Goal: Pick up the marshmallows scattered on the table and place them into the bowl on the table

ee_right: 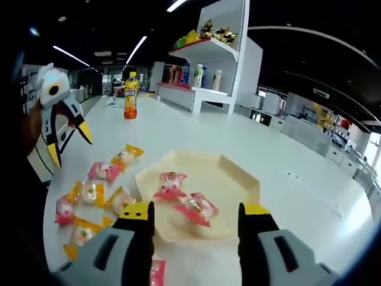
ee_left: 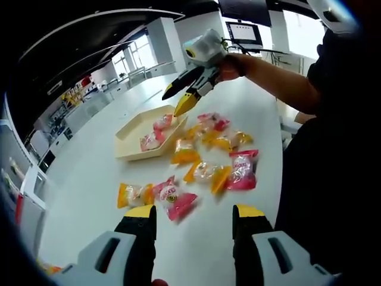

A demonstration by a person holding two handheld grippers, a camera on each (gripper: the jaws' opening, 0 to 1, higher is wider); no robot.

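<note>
A beige hexagonal bowl (ee_left: 132,142) (ee_right: 238,179) sits on the white table and holds two pink-wrapped marshmallows (ee_left: 162,123) (ee_right: 170,185). Several pink and yellow marshmallow packets (ee_left: 205,171) (ee_right: 95,190) lie scattered beside it. My left gripper (ee_left: 193,213) is open over the near table, with a pink and yellow packet (ee_left: 169,196) just ahead of its jaws. In the right gripper view it hangs open at the left (ee_right: 70,145). My right gripper (ee_right: 196,210) is open above the bowl's near edge with nothing held. In the left gripper view it hovers over the bowl's far side (ee_left: 177,99).
An orange drink bottle (ee_right: 130,95) stands far back on the table. A white shelf (ee_right: 208,65) with bottles and snacks rises behind it. A person in dark clothes (ee_left: 333,149) stands along the table's right edge. Counters line the far left (ee_left: 89,107).
</note>
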